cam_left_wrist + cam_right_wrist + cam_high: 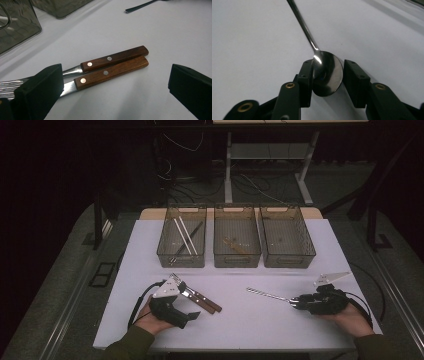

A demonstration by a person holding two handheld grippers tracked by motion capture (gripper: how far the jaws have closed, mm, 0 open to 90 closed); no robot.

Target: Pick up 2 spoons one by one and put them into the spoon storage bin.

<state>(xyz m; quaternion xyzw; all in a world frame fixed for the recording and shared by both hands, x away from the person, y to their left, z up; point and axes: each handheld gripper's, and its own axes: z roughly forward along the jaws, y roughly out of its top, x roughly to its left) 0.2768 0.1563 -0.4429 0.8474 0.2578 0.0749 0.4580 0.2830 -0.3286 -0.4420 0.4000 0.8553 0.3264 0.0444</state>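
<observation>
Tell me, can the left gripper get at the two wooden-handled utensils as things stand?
Probably yes. The left gripper stands open right over the wooden-handled utensils, which lie side by side on the bare table with nothing in the way.

Dim overall — dark surroundings; glare on spoon (328, 72).

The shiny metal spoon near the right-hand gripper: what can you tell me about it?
The shiny metal spoon looks like polished steel, with an oval bowl and a long thin handle. It lies flat on the white table, handle pointing away towards the left. Its bowl sits between the right gripper's black jaws; one pad touches its edge, the other stands just clear.
</observation>
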